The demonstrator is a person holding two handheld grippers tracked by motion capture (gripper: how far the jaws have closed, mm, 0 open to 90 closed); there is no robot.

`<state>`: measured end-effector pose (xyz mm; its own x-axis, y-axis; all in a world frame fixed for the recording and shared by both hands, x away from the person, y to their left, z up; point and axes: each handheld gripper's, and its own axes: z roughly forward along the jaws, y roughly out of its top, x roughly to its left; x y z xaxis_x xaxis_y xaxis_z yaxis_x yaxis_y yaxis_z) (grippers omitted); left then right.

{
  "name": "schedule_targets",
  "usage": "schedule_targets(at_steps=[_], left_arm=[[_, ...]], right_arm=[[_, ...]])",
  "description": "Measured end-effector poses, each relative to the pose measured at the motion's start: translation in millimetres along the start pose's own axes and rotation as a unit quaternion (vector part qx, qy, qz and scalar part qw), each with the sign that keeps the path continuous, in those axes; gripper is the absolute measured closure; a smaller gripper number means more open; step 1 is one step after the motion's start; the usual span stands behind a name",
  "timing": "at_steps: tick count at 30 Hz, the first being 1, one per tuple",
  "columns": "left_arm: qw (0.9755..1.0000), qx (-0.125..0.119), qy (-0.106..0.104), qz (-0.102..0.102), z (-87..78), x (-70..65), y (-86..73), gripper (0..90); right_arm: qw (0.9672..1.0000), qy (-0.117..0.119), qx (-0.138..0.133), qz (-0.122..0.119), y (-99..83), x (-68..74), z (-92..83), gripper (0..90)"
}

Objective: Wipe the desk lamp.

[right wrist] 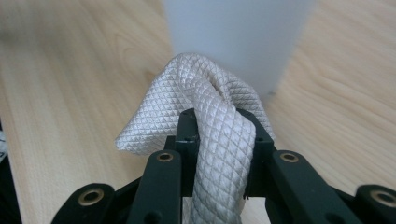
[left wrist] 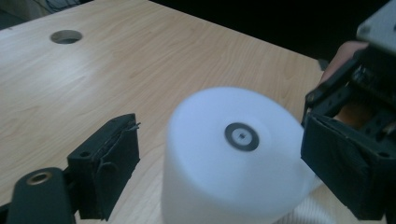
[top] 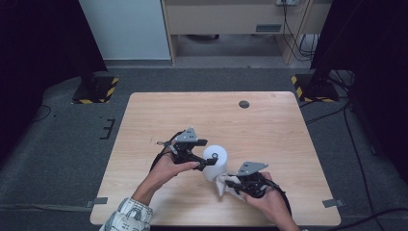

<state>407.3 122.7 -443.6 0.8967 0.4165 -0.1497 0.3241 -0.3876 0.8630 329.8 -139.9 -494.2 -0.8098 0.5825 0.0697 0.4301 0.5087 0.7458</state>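
A white cylinder (top: 215, 161) with a small dark ring on its top (left wrist: 240, 136) stands upright near the front middle of the wooden table (top: 202, 110). My left gripper (top: 208, 153) is open, with one jaw on each side of the cylinder. In the left gripper view a gap shows between the left pad (left wrist: 109, 163) and the cylinder wall. My right gripper (top: 230, 184) is shut on a white quilted cloth (right wrist: 219, 135). The folded end of the cloth (top: 223, 183) presses against the lower side of the cylinder (right wrist: 233, 37).
A round cable hole (top: 244, 104) sits in the far part of the table. Two stand bases with yellow-black stripes (top: 96, 89) (top: 312, 86) rest on the floor beyond the far corners. The person's forearms come in over the front edge.
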Motion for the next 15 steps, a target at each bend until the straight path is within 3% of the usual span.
schedule_targets(at_steps=[5, 9, 12, 15], left_arm=[[0.9994, -0.014, 0.031, -0.001, -27.7, 7.3, -4.7, 9.1], [0.9981, 0.005, 0.062, -0.008, -42.9, 13.9, -19.1, 6.9], [0.9956, 0.033, 0.088, -0.004, -54.1, 15.8, -38.5, 5.4], [0.9922, 0.045, 0.114, -0.021, -68.1, 21.9, -57.5, 5.4]], right_arm=[[0.9992, -0.025, -0.012, 0.027, -6.2, -21.2, -16.2, 72.8], [0.9967, -0.058, -0.022, 0.052, -11.2, -38.6, -24.7, 72.8], [0.9920, -0.102, -0.029, 0.069, -13.7, -49.3, -26.7, 72.3], [0.9882, -0.125, -0.030, 0.084, -15.6, -60.1, -24.6, 72.5]])
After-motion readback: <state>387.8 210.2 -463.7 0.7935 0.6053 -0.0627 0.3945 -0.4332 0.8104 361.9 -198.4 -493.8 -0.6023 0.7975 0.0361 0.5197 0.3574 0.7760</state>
